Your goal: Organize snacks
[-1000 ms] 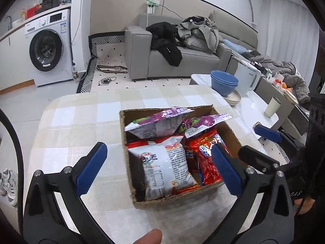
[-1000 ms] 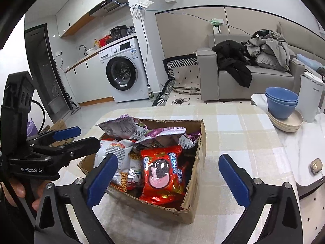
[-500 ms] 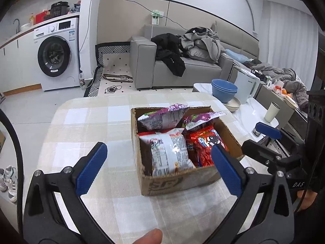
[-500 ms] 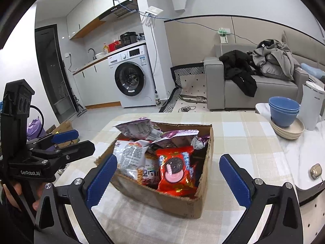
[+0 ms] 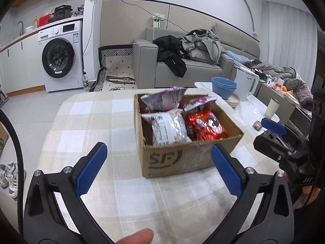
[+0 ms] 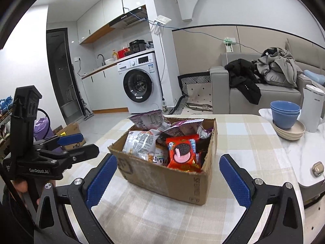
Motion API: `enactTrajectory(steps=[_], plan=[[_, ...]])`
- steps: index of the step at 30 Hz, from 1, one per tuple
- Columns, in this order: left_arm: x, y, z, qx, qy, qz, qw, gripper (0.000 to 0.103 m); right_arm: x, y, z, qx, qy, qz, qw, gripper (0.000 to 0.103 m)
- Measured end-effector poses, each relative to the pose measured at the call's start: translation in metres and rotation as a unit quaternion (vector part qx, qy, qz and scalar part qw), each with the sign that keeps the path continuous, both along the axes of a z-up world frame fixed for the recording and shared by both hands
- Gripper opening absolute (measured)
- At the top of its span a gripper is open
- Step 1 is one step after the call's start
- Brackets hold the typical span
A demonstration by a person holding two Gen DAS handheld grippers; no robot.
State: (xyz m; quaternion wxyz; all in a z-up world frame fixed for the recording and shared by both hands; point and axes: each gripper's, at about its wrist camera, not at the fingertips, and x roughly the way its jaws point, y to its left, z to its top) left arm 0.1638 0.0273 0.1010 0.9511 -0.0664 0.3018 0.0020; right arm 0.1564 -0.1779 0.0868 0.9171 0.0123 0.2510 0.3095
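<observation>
Tools [image 5: 158,168] [image 6: 168,180] gape before snack box [image 5: 189,158]; bowls [image 6: 285,111] beside.

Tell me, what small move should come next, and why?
Probably bring the right gripper forward and down over the red cookie packet: both grippers hang open and empty short of the cardboard box, and that packet stands nearest its fingers.

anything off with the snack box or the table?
Nothing spilled. The cardboard box is overfilled: a purple snack bag pokes above its far rim, and the near wall's top edge looks crumpled. Both claws, left and right, are open and empty.
</observation>
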Motion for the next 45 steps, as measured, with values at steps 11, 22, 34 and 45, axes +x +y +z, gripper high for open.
enactTrajectory(steps=[11,22,34,45], plan=[[-0.027,-0.010,-0.031,0.013,-0.024,0.001,0.9996,0.102,-0.031,-0.011,-0.021,0.015,-0.030,0.002,0.999,0.103],[-0.039,-0.008,-0.050,0.017,-0.058,0.007,0.9981,0.102,-0.036,-0.012,-0.040,0.006,-0.033,-0.004,0.999,0.103],[-0.041,-0.005,-0.066,0.021,-0.077,0.010,0.9968,0.102,-0.040,-0.007,-0.048,-0.003,-0.046,0.004,0.999,0.103],[-0.042,-0.009,-0.077,0.024,-0.081,0.009,0.9964,0.102,-0.047,-0.015,-0.049,0.015,-0.061,-0.002,0.998,0.103]])
